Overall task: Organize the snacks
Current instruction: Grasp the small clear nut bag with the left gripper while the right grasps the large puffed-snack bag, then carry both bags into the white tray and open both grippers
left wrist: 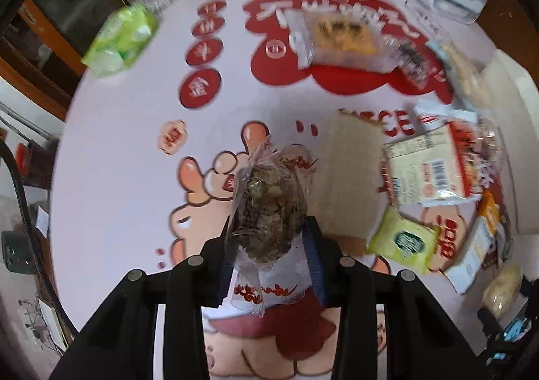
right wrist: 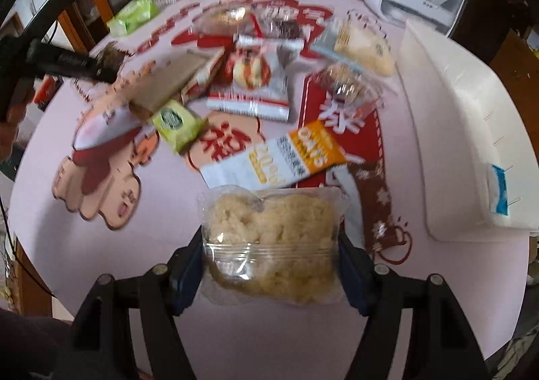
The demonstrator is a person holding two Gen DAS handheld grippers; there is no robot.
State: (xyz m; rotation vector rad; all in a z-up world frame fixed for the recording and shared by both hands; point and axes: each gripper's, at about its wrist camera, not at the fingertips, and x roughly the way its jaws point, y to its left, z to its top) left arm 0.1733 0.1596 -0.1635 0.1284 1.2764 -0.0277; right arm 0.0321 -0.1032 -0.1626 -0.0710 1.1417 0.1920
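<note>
Left gripper clamped tight on clear bag of brown nuts; right gripper squeezed around pale puffed-snack bag, above pink table

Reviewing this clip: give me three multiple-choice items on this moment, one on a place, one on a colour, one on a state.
1. Where does the long white box lie in the right wrist view?
A. right table edge
B. left table edge
C. table centre

2. What colour is the oats packet's printed end?
A. blue
B. orange
C. black

3. The left claw is:
A. empty, open
B. out of view
C. shut on a clear bag of brown snacks

Answers: 1 A, it runs along the right rim. 2 B, orange behind the lettering. 3 C, both pads press the bag.
</note>
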